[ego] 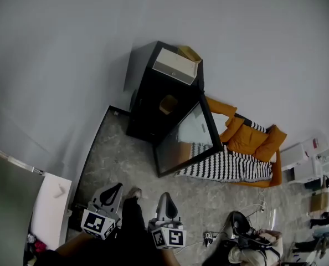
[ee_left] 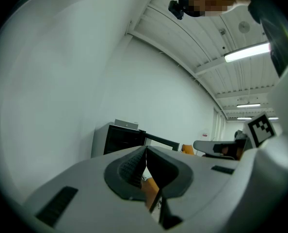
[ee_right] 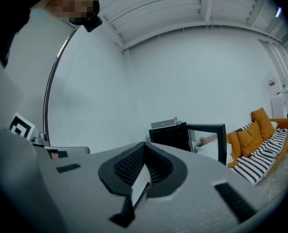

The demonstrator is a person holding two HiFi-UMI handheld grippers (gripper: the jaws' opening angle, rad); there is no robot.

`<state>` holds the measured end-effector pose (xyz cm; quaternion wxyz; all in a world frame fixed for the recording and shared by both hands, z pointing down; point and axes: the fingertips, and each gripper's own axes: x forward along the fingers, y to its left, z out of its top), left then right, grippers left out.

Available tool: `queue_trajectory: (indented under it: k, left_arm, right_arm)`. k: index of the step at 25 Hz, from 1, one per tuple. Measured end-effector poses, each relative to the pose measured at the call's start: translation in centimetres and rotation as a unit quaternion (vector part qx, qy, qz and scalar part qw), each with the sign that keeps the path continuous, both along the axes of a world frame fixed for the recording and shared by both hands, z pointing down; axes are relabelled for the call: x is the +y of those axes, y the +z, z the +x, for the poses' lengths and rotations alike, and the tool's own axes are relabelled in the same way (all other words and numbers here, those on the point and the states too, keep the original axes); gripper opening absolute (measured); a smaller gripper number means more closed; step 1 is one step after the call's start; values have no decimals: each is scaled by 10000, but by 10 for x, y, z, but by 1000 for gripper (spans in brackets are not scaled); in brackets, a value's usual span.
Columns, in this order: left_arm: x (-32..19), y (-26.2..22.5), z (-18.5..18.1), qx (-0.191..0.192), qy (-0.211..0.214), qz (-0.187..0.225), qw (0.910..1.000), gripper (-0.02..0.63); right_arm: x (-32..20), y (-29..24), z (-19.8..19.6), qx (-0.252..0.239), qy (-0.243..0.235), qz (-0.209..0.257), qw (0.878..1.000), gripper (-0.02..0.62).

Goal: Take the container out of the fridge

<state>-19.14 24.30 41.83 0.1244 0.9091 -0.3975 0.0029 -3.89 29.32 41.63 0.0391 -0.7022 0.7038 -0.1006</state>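
Note:
A black fridge (ego: 153, 101) stands against the white wall, its glass door (ego: 189, 140) swung open to the right. Inside it, on a shelf, sits a tan container (ego: 168, 104). Both grippers hang low in the head view, well short of the fridge. My left gripper (ego: 111, 192) is shut with nothing in it, and my right gripper (ego: 166, 201) is shut and empty too. The left gripper view shows the shut left gripper (ee_left: 146, 149) pointing towards the fridge (ee_left: 117, 139). In the right gripper view the right gripper (ee_right: 145, 147) also faces the fridge (ee_right: 170, 136) and its door (ee_right: 209, 140).
A white box (ego: 176, 65) lies on top of the fridge. An orange sofa (ego: 253, 140) with a striped blanket (ego: 225, 165) stands right of the open door. A white cabinet (ego: 51, 206) is at the near left. A dark bag (ego: 245, 231) and cables lie on the floor at the right.

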Motion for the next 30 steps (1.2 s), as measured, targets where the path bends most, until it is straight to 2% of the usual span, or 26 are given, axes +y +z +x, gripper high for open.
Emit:
queue_trajectory:
  k: [6,9,15,20,30]
  left_arm:
    - [-50,4,33,-45,17,-46,10000,5]
    - [-79,2,57,-50,0,-171,9998,5]
    - [-131,16,107,10,25,-167,9999,5]
    - [-165,25,144,105,15,-376,9992,5]
    - [-224,34,182,48,-18,-580,9983,5]
  right_arm:
    - [-55,0,30,-22,-99,-9,9999,0]
    - [-85,-1,52,-22,-142,0,9999,0]
    - [-138,0,94,46,-313,16,9995,0]
    - [-173,0,124,44,-478,18,9988,0]
    - [-223,15,152,40,-514,55,9987,0]
